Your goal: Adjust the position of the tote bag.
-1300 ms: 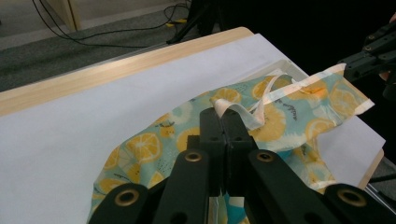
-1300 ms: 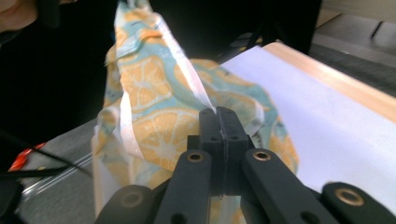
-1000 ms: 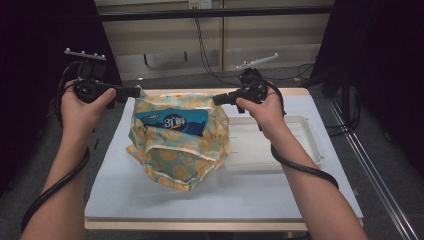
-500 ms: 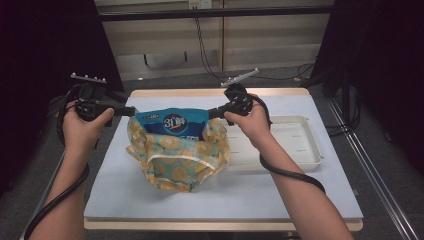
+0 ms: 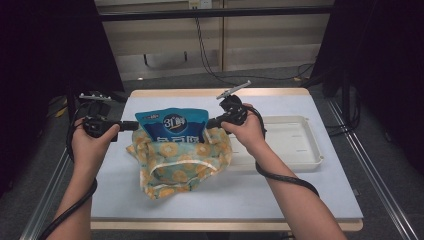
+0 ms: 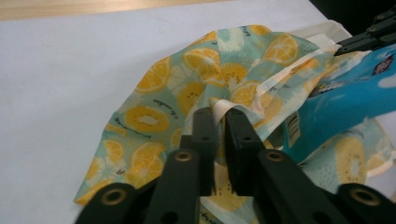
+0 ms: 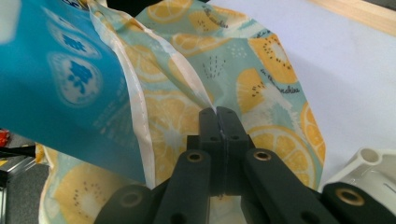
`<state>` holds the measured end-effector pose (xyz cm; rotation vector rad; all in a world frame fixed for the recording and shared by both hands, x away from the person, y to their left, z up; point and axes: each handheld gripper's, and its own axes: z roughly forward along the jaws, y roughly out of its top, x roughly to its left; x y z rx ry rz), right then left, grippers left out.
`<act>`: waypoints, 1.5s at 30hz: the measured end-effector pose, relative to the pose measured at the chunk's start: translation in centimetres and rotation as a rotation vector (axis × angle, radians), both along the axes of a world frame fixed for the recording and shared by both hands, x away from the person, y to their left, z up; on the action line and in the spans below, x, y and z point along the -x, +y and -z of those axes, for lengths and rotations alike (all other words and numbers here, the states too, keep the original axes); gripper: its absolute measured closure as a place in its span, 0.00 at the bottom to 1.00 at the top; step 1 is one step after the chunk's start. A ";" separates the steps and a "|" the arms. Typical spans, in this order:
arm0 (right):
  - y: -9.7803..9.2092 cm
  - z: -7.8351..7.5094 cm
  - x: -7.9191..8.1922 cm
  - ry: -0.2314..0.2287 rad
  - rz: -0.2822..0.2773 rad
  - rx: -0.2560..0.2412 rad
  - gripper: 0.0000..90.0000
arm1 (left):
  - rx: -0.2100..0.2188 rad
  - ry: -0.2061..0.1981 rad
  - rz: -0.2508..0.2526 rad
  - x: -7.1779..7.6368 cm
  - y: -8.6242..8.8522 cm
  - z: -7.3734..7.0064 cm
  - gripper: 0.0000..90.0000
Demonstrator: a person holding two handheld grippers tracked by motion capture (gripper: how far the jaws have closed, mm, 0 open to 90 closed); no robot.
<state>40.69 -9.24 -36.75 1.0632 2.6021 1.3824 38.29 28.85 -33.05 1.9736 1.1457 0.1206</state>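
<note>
Blue pouch (image 5: pixel 173 125) stands upright inside your fruit-print bag (image 5: pixel 177 162), top half sticking out. White tray (image 5: pixel 295 142) sits just right of the bag. Your left gripper (image 5: pixel 131 125) is clamped on the bag's left rim, right gripper (image 5: pixel 212 122) pinched tight on the right rim. Pouch sits between them.

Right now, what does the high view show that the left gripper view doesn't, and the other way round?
High view alone: the person's hands, the left gripper, the whole white tray and the table's far edge. Left gripper view alone: the left gripper's jaws pinching the cream hem of the bag, and a barcode on the blue packet. Shared: the fruit-print cloth bag, the blue packet standing up out of it, and the right gripper at the bag's other side.
</note>
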 end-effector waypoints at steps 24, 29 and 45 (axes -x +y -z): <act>0.5 3.2 1.0 0.013 0.008 -0.018 1.00 | 0.028 -0.033 0.021 4.2 -0.3 2.6 0.61; 0.4 3.1 1.0 0.014 0.007 -0.020 1.00 | -0.010 -0.030 0.053 4.5 -0.9 2.3 0.54; 0.8 4.3 0.8 0.025 0.008 -0.012 1.00 | -0.024 -0.016 0.109 4.8 -2.8 5.7 0.92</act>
